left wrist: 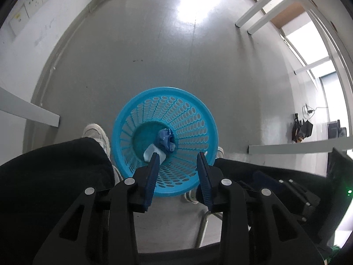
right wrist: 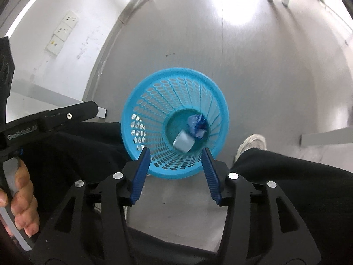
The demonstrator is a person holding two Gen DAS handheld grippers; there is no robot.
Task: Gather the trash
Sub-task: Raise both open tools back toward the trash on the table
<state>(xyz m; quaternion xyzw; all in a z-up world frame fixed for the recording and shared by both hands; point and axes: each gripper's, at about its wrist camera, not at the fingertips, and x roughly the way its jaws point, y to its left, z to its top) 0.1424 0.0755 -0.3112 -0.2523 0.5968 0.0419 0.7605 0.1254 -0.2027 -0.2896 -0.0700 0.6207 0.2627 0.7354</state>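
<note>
A blue perforated waste basket stands on the grey floor between the person's feet; it also shows in the right wrist view. At its bottom lie a crumpled blue wrapper and a pale blue-white cup on its side. My left gripper is open and empty, held above the basket's near rim. My right gripper is open and empty, also above the near rim.
The person's black-trousered legs and white shoes flank the basket. White table legs and desk edges stand around. The left gripper's handle and the hand on it show at the left.
</note>
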